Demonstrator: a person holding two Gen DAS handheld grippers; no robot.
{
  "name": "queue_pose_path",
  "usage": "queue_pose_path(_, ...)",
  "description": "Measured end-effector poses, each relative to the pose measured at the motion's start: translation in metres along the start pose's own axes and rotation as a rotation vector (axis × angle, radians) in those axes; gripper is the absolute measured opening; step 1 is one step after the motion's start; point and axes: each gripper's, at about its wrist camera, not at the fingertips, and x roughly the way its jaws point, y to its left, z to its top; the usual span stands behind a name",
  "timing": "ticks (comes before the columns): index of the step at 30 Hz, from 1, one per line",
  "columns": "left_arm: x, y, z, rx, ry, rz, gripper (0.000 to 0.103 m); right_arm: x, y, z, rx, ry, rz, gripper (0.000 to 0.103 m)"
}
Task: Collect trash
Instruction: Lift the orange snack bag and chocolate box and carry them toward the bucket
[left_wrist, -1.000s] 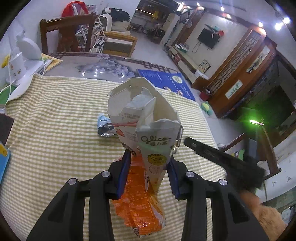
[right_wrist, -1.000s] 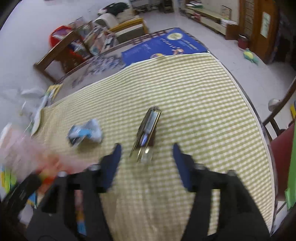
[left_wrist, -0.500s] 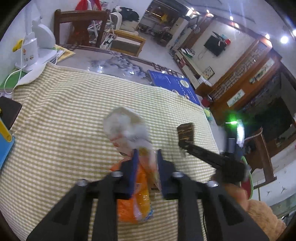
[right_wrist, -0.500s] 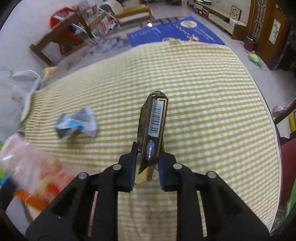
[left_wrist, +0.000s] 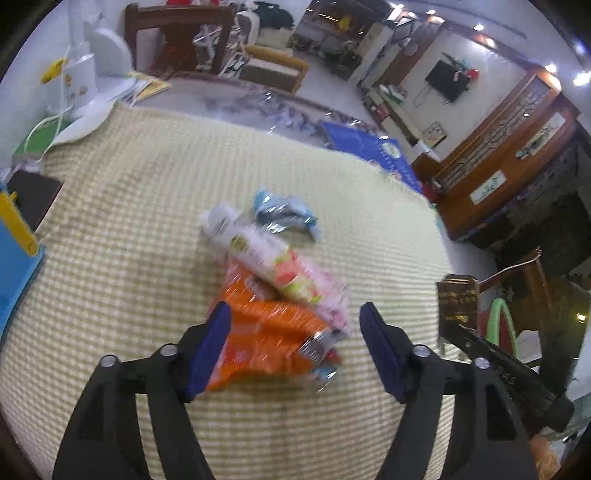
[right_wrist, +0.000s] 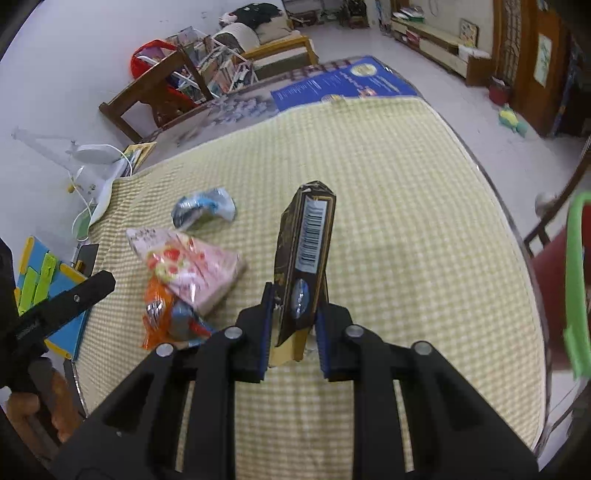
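My left gripper (left_wrist: 295, 332) is open above the checked tablecloth (left_wrist: 129, 240), and nothing is held between its fingers. A pink and white snack box (left_wrist: 273, 262) lies on an orange wrapper (left_wrist: 266, 332) just ahead of it. A crumpled blue wrapper (left_wrist: 284, 216) lies beyond them. My right gripper (right_wrist: 295, 325) is shut on a dark brown box with a barcode (right_wrist: 306, 254) and holds it upright above the cloth. In the right wrist view the pink box (right_wrist: 188, 273), the orange wrapper (right_wrist: 162, 317) and the blue wrapper (right_wrist: 203, 208) lie to the left. The brown box also shows in the left wrist view (left_wrist: 458, 302).
A white desk lamp (left_wrist: 88, 70) and cables stand at the table's far left. A blue and yellow item (left_wrist: 14, 254) lies at the left edge. A blue mat (right_wrist: 340, 86) lies at the far end. A wooden chair (right_wrist: 155, 99) stands behind the table. A green-rimmed bin (right_wrist: 576, 280) is at the right.
My left gripper has opened and let go of the pink box, which now lies on the orange wrapper. My right gripper closed on the brown box and lifted it.
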Motion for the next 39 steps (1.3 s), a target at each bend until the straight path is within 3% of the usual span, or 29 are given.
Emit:
queue_pose_path(6, 0.033, 0.003, -0.02, 0.012, 0.112, 0.074, 0.08, -0.006, 0.002, -0.009, 0.004, 0.01, 0.007, 0.021)
queue_pose_path(8, 0.045, 0.003, -0.025, 0.025, 0.143, 0.048, 0.084, -0.011, 0.002, -0.013, -0.002, 0.003, 0.006, 0.021)
queue_pose_path(9, 0.046, 0.002, -0.028, 0.028, 0.146, 0.044, 0.08, -0.013, 0.002, -0.014, -0.002, 0.0, 0.007, 0.021)
queue_pose_path(11, 0.045, -0.003, -0.03, 0.046, 0.13, 0.023, 0.058, -0.017, 0.0, -0.015, 0.001, -0.008, 0.008, 0.021)
queue_pose_path(13, 0.039, -0.011, -0.031, 0.081, 0.11, 0.037, 0.048, -0.022, -0.001, -0.016, 0.007, -0.019, 0.012, 0.021)
queue_pose_path(15, 0.036, -0.014, -0.032, 0.092, 0.116, 0.023, 0.045, -0.027, -0.001, -0.016, 0.011, -0.032, 0.016, 0.021)
queue_pose_path(24, -0.007, -0.04, -0.049, 0.134, 0.058, -0.019, 0.044, -0.058, -0.004, -0.018, -0.004, -0.118, 0.018, 0.021)
queue_pose_path(39, -0.043, -0.152, -0.032, 0.274, -0.112, -0.028, 0.045, -0.132, -0.046, -0.013, -0.041, -0.274, -0.026, 0.021)
